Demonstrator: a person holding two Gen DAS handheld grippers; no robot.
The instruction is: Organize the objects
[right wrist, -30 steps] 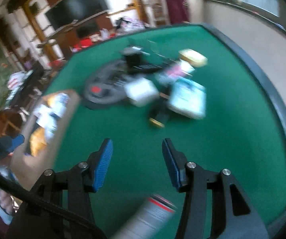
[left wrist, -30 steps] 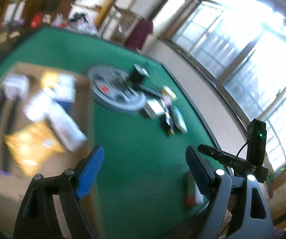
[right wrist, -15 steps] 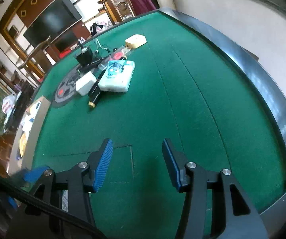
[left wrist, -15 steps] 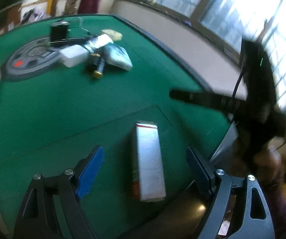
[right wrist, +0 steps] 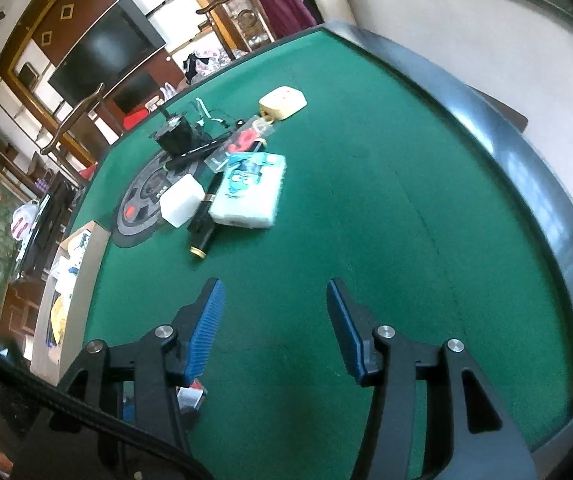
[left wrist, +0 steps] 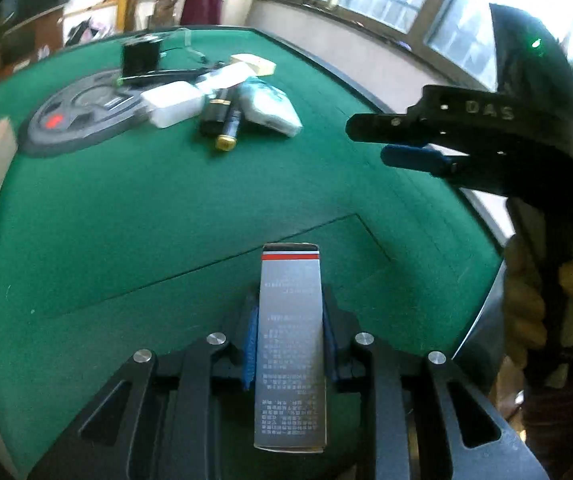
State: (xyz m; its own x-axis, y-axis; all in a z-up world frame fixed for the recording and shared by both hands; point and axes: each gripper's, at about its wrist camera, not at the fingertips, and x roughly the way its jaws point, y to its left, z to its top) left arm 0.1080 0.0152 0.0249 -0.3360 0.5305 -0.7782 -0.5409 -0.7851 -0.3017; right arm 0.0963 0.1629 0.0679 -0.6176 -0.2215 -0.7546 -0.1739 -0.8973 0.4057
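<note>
Box [left wrist: 290,344] clamped lengthwise in left tool [left wrist: 289,344]; right tool [right wrist: 274,328] open, empty. Risk: box may tip w/ a fast swing, grip sits low.

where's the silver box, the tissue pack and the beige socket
silver box [left wrist: 290,344]: left wrist view, its printed top face between the jaws
tissue pack [right wrist: 251,192]: right wrist view, middle of its wrapper
beige socket [right wrist: 283,101]: right wrist view, its top face
</note>
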